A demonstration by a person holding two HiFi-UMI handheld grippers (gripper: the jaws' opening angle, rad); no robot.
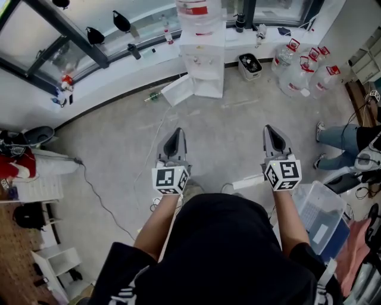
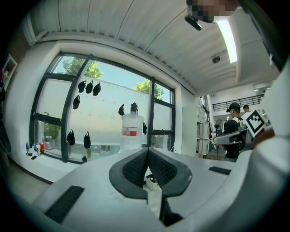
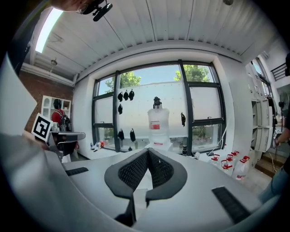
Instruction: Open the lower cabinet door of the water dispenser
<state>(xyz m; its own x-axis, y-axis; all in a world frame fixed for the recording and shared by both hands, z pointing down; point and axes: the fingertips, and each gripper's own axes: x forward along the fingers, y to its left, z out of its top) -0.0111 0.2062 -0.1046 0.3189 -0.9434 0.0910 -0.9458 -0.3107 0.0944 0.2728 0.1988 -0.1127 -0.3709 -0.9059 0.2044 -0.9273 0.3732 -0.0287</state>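
The white water dispenser (image 1: pixel 202 62) stands against the window wall at the top middle of the head view, a large clear bottle (image 1: pixel 199 15) on top. A white door panel (image 1: pixel 177 90) juts out at an angle from its lower left. Both grippers hang above the floor, well short of it. My left gripper (image 1: pixel 174 132) and right gripper (image 1: pixel 271 128) are shut with nothing between the jaws. The left gripper view shows the closed tips (image 2: pixel 148 149) below the bottle (image 2: pixel 132 131). In the right gripper view the tips (image 3: pixel 147 150) meet under the bottle (image 3: pixel 158 124).
Several spare water bottles (image 1: pixel 303 71) stand right of the dispenser, a small bin (image 1: pixel 250 64) beside it. A green bottle (image 1: pixel 153 95) lies by the door panel. A cable (image 1: pixel 101 199) runs over the floor. A plastic box (image 1: pixel 321 217) and a person's legs (image 1: pixel 339 140) are at right.
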